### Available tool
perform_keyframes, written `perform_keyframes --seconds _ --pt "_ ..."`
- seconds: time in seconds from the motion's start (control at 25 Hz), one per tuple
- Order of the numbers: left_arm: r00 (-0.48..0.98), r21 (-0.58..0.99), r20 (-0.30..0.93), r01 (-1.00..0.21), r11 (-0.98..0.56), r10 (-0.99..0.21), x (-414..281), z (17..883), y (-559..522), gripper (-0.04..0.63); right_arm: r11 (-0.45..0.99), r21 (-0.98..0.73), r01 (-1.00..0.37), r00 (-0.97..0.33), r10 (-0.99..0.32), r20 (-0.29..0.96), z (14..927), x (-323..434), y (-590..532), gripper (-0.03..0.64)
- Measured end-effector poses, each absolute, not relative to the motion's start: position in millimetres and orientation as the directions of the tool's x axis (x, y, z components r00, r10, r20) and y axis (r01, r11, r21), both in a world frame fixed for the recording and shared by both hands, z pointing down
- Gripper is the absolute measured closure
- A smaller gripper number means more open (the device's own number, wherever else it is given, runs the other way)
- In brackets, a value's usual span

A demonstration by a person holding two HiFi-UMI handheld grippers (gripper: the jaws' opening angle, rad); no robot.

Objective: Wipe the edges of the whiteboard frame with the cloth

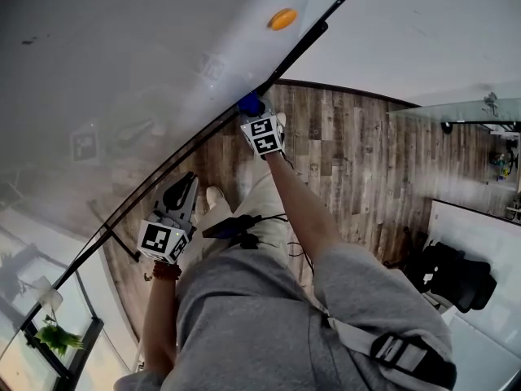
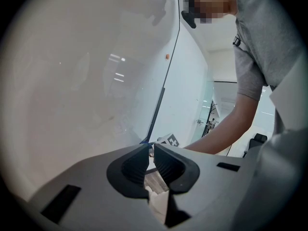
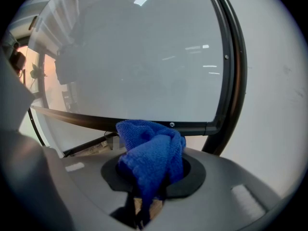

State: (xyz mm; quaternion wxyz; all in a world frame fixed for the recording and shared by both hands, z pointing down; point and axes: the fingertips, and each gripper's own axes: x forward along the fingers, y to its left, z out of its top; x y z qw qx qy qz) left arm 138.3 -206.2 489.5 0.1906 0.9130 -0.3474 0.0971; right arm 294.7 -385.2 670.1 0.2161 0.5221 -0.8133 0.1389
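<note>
The whiteboard [image 1: 122,80] fills the upper left of the head view, its black frame [image 1: 301,47] running diagonally down to the left. My right gripper [image 1: 256,116] is shut on a bunched blue cloth [image 1: 250,103], which rests against that frame. In the right gripper view the cloth [image 3: 151,155] hides the jaws and sits just below the frame's bottom rail [image 3: 144,124], near its corner [image 3: 216,127]. Lower along the frame, my left gripper [image 1: 188,183] is shut with nothing in it. In the left gripper view the left gripper [image 2: 150,152] faces the board's edge [image 2: 159,105].
An orange magnet [image 1: 282,19] sticks to the board near its top. Wooden floor [image 1: 366,161] lies below, with a black chair [image 1: 456,277] and a white desk [image 1: 488,243] at the right. A green plant [image 1: 53,336] stands by a black rack at the lower left.
</note>
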Motion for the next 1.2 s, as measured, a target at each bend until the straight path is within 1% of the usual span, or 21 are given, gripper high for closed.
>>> perform_keyframes --seconds 0.4,0.72,1.2 --pt "0.723 0.278 0.294 -0.690 -0.668 -0.625 143.0 488.9 -213.2 0.554 0.443 0.002 -0.897 -0.380 -0.772 0.509 672.4 281.5 -376.6 0.495" --pt "0.683 0.297 0.289 -0.731 -0.615 -0.671 122.0 494.0 -216.3 0.554 0.467 -0.006 -0.884 -0.400 -0.752 0.524 671.7 264.4 -370.1 0.495" --pt "0.669 0.302 0.279 -0.742 -0.598 -0.689 102.5 490.7 -213.9 0.554 0.484 -0.028 -0.875 -0.422 -0.732 0.534 670.6 234.2 -354.5 0.495"
